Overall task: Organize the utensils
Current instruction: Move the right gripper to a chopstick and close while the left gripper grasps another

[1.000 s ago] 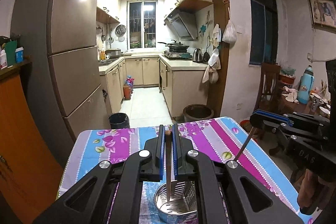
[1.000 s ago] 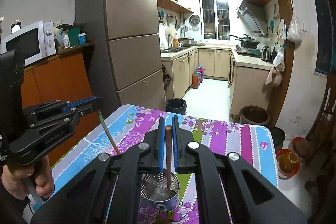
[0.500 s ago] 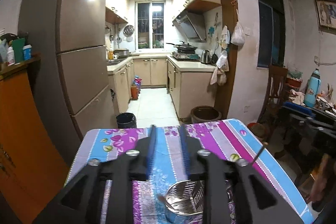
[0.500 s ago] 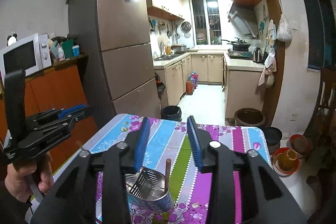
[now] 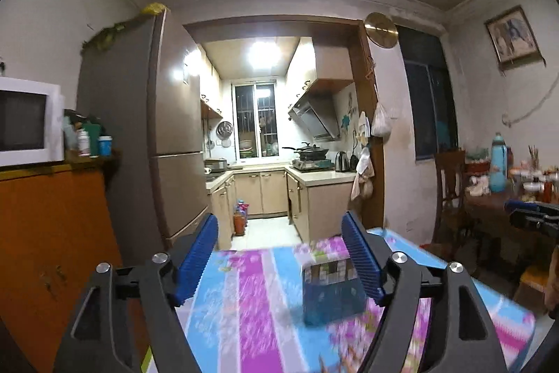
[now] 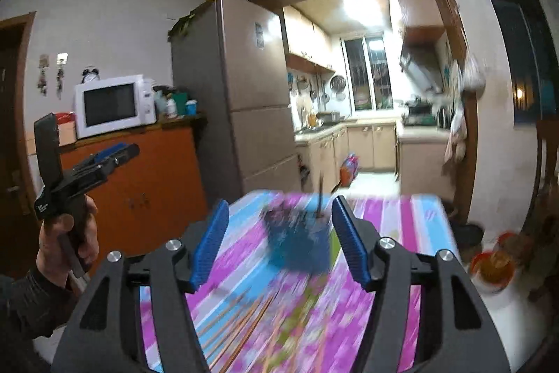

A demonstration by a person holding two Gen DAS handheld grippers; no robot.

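While the picture smears with blur, the person's hand point(image 6: 68, 238) at far left of the right wrist view grips the handle of the black left gripper point(image 5: 279, 263), and its blue-padded jaws are spreading apart with nothing pressed between them, just open air above the striped pink, blue and purple floral cloth on the desk point(image 5: 251, 310). Behind that hand sits the white microwave oven point(image 6: 113, 105) on the orange wooden cabinet point(image 6: 139, 184), then the tall brown-grey refrigerator point(image 6: 237, 93) beside it. Moving across to the middle, the dark blue, blurred utensil holder point(image 6: 300, 242) stands on the cloth toward the far end of the desk, with a thin dark stick point(image 6: 320, 194) poking up out of it; I can't make out what else it contains. Nearer the camera, a loose scatter of long brown chopsticks point(image 6: 237, 324) lies flat on the cloth, well short of the holder. Framing all that, the black right gripper point(image 6: 279, 242) has its blue jaws opening too, nothing caught between them. Over at far right, an orange bowl point(image 6: 492, 270) sits low on the floor beside the desk.
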